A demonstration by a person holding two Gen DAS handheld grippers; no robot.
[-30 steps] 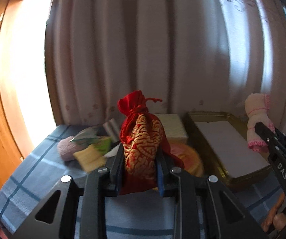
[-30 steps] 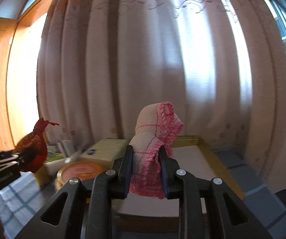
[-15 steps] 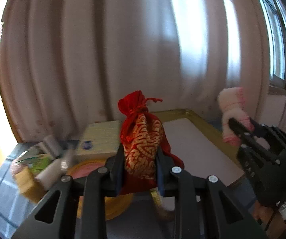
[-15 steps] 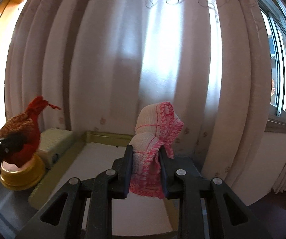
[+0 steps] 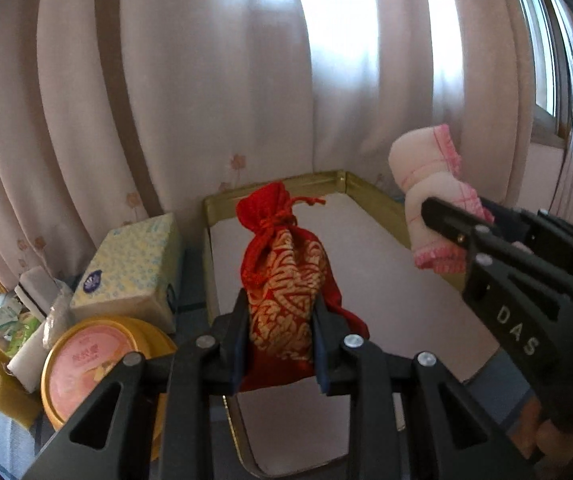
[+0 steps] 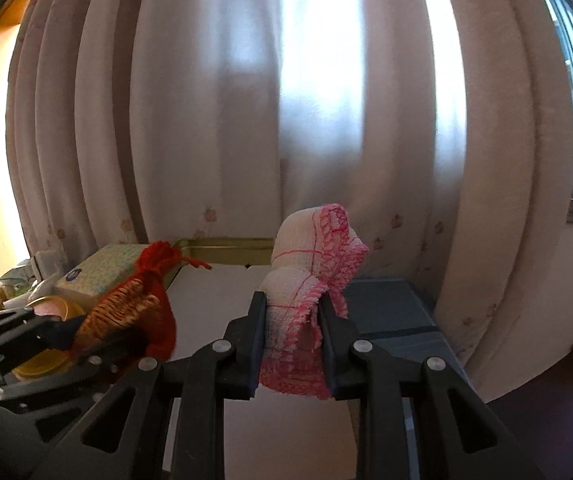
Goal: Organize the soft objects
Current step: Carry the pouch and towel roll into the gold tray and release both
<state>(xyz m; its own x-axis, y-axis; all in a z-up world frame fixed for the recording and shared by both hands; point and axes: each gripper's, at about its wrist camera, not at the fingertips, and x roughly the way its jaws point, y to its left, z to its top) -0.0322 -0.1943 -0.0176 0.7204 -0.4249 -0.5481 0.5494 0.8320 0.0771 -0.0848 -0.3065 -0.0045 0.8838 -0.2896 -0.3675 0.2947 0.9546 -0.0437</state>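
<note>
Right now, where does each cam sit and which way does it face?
Left wrist: on the left claw, facing the curtain over the gold tray; own fingers clamp the red pouch, right claw at right.
Right wrist: on the right claw, facing the curtain; own fingers clamp the pink cloth, left claw at left.
Shared: tray, pouch, cloth, tissue box.

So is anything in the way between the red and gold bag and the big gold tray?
Nothing visible. The red and gold drawstring pouch, held in the left gripper, hangs over the gold-rimmed tray, whose white floor looks bare beneath it.
</note>
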